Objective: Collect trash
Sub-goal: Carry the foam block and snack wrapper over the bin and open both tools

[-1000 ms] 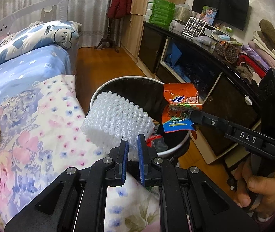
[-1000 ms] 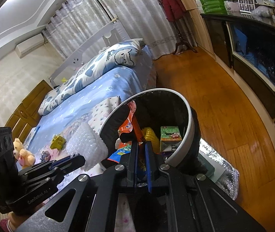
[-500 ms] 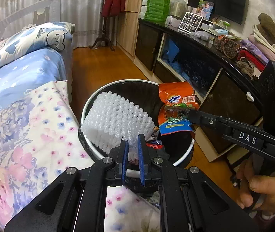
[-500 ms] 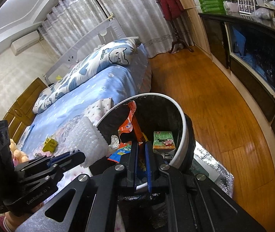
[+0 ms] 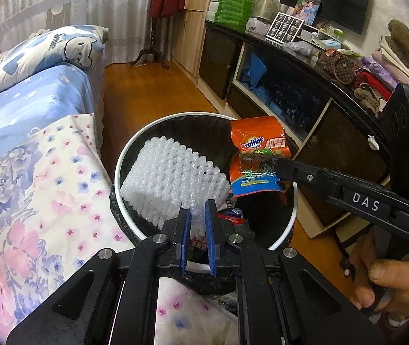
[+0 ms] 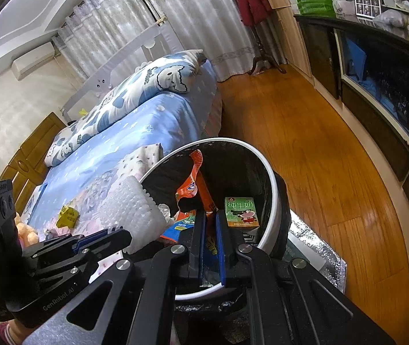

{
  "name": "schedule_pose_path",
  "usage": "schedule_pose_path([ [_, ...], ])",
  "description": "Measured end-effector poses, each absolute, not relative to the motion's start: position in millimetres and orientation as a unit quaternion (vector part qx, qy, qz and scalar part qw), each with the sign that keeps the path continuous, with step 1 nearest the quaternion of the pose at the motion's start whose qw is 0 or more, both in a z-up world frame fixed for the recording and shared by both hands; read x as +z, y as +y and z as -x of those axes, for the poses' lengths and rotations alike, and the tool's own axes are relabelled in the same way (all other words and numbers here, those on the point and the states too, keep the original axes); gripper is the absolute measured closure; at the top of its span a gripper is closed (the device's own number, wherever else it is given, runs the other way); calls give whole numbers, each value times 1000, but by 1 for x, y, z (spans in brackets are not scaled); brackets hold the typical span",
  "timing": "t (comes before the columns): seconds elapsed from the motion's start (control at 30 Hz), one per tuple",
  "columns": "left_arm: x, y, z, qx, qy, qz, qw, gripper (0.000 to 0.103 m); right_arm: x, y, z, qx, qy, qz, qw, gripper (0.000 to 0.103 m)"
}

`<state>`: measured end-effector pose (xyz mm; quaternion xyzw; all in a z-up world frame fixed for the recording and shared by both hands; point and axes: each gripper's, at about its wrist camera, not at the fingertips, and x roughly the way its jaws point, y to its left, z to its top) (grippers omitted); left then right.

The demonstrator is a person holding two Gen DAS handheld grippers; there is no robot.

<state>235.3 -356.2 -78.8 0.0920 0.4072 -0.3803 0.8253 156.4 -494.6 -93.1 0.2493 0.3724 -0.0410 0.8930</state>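
A round bin (image 5: 135,149) with a white rim and black liner stands on the floor against the bed. My left gripper (image 5: 196,211) is shut on a white foam net sleeve (image 5: 173,181), held over the bin's near-left rim. My right gripper (image 6: 208,215) is shut on an orange snack wrapper (image 6: 193,184), which hangs over the bin's opening. In the left wrist view the same wrapper (image 5: 257,158) is pinched by the right gripper (image 5: 279,166) coming in from the right. The bin (image 6: 270,189) holds a green milk carton (image 6: 240,211) and other scraps.
A bed with a floral cover (image 5: 32,178) and blue sheet lies left of the bin. A yellow scrap (image 6: 68,215) and a small plush toy (image 6: 26,230) rest on the bed. A dark cabinet (image 5: 290,92) runs along the right. Wooden floor (image 6: 305,149) lies between.
Both grippers have edged forward and slightly down, so the foam sleeve and the wrapper now sit more fully over the bin's opening. Both grips are unchanged.
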Motion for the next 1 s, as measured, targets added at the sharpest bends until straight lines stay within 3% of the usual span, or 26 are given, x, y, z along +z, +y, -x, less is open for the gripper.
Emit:
schedule_pose_path([
  [0.2, -79, -356, -237, -381, 410, -88, 824, 89, -96, -496, -164, -47, 386, -251, 886, 91],
  [0.33, -77, -352, -234, -376, 404, -86, 829, 69, -94, -499, -162, -52, 384, -258, 885, 84],
  [0.4, -76, -347, -231, -375, 400, -80, 833, 66, -92, -499, -159, -54, 379, -261, 886, 70],
  [0.53, -76, -336, -228, -366, 400, -71, 837, 55, -90, -497, -155, -54, 373, -259, 889, 57],
  [0.63, -77, -324, -223, -359, 401, -64, 841, 53, -90, -495, -152, -54, 369, -262, 890, 50],
  [0.8, -83, -301, -214, -342, 406, -49, 846, 49, -85, -486, -145, -47, 358, -265, 894, 27],
  [1.0, -87, -274, -208, -320, 411, -34, 853, 45, -82, -468, -138, -36, 355, -257, 898, 16],
])
